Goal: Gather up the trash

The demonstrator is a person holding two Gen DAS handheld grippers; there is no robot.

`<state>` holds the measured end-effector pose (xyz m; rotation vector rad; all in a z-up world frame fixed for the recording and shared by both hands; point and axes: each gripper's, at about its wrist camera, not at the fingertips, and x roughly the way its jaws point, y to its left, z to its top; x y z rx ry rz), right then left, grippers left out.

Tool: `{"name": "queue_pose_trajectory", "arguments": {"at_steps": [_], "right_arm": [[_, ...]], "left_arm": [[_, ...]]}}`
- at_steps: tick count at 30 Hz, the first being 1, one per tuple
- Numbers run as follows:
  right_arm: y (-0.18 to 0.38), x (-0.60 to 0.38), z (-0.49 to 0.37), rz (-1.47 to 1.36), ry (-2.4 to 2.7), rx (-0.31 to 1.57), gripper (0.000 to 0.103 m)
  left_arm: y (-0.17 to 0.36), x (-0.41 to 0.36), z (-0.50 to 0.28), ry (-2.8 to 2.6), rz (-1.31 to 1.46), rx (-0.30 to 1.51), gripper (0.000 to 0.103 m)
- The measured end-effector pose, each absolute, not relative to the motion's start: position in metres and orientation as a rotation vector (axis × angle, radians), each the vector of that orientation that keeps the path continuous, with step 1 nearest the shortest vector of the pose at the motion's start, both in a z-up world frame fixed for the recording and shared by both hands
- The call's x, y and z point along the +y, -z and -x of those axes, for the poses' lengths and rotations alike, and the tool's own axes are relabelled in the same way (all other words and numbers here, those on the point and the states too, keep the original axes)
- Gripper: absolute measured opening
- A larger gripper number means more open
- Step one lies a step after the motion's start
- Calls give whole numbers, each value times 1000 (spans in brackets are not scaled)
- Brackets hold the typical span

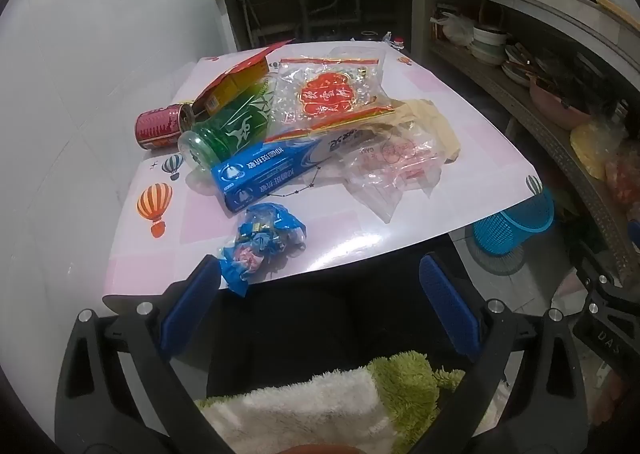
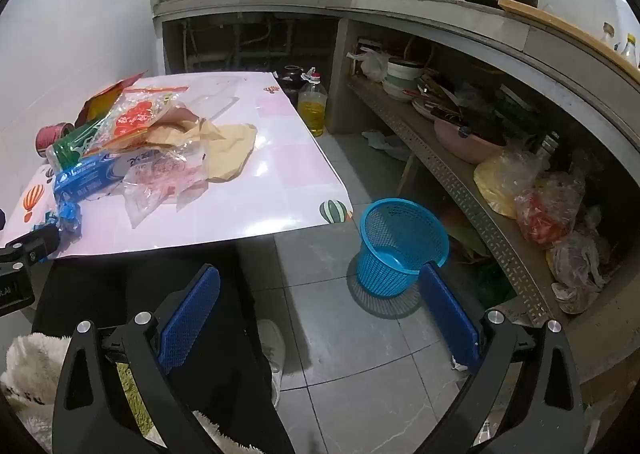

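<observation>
A pile of trash lies on the pink table (image 1: pixel 360 222): a crumpled blue wrapper (image 1: pixel 260 242) at the near edge, a blue toothpaste box (image 1: pixel 276 170), a green bottle (image 1: pixel 228 126), a red can (image 1: pixel 158 126), a clear bag with a red print (image 1: pixel 328 94), a thin plastic bag (image 1: pixel 392 166) and brown paper (image 2: pixel 232 150). My left gripper (image 1: pixel 320 274) is open and empty, just short of the blue wrapper. My right gripper (image 2: pixel 320 278) is open and empty over the floor, near the blue mesh basket (image 2: pixel 400 246). The pile also shows in the right wrist view (image 2: pixel 132 158).
The basket also shows in the left wrist view (image 1: pixel 516 226), on the floor right of the table. A concrete counter with a cluttered shelf (image 2: pixel 480 158) runs along the right. An oil bottle (image 2: pixel 312 106) stands on the floor behind the table. A white wall is on the left.
</observation>
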<state>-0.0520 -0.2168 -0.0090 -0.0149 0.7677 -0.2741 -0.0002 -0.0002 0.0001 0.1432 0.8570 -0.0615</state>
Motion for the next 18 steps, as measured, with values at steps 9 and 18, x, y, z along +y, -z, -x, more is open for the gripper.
{"name": "queue_pose_trajectory", "arguments": {"at_steps": [9,18], "right_arm": [[8,-217,52,15,273,768,97],[7,-216,52,16,274,766,97]], "left_arm": [[-1,1,0,63,-137,862,95],[3,0,0,66,-135,868,95]]}}
